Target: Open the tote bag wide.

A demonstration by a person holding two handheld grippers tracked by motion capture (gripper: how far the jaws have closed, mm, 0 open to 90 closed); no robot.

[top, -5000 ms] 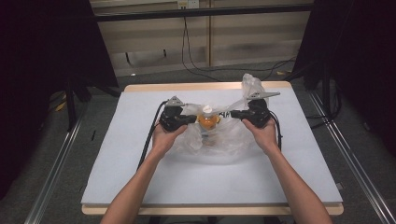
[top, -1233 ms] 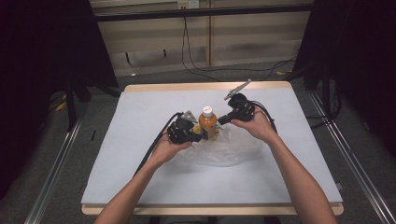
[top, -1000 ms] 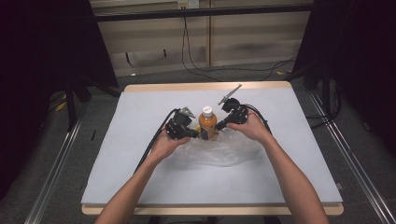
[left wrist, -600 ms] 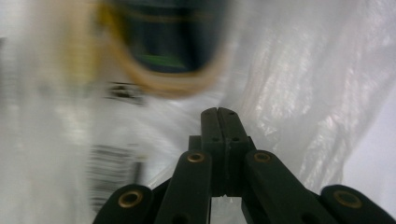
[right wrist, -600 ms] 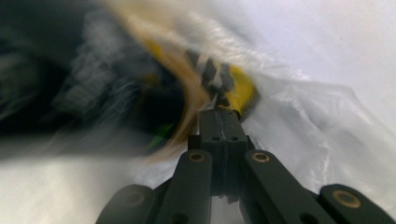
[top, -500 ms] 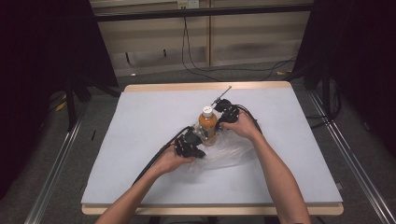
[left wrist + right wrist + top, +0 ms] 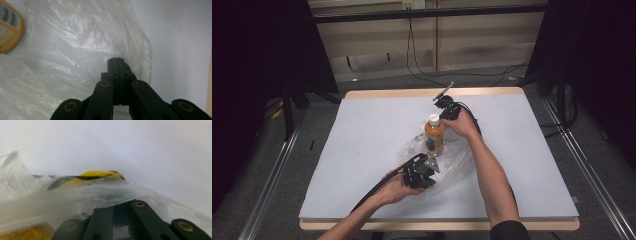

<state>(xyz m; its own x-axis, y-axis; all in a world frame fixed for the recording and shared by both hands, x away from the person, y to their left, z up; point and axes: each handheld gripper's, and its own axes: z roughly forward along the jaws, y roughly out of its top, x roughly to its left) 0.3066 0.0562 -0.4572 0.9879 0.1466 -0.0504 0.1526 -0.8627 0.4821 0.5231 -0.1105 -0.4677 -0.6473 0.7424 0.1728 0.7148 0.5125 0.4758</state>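
An upright bottle [image 7: 434, 134] of orange drink with a white cap stands mid-table inside a clear plastic bag [image 7: 452, 160] that lies crumpled round its base. In the high view my left gripper [image 7: 421, 172] is at the bag's near edge, in front of the bottle. In the left gripper view it [image 7: 116, 60] is shut, pinching the bag [image 7: 75, 50], with the bottle's label [image 7: 8, 30] at the upper left. My right gripper [image 7: 446, 107] sits just behind the bottle's cap. Its jaws [image 7: 120, 203] are shut under the bag's film [image 7: 62, 195], tips hidden by it.
The grey table top [image 7: 362, 125] has a wooden rim and wide bare room on all sides of the bag. Black cables trail from both grippers. Beyond the far edge lie floor cables [image 7: 422, 70] and dark frames.
My left gripper has drawn the bag's near edge toward the person. The right gripper has carried the far edge back and in behind the bottle. The bag has dropped round the bottle.
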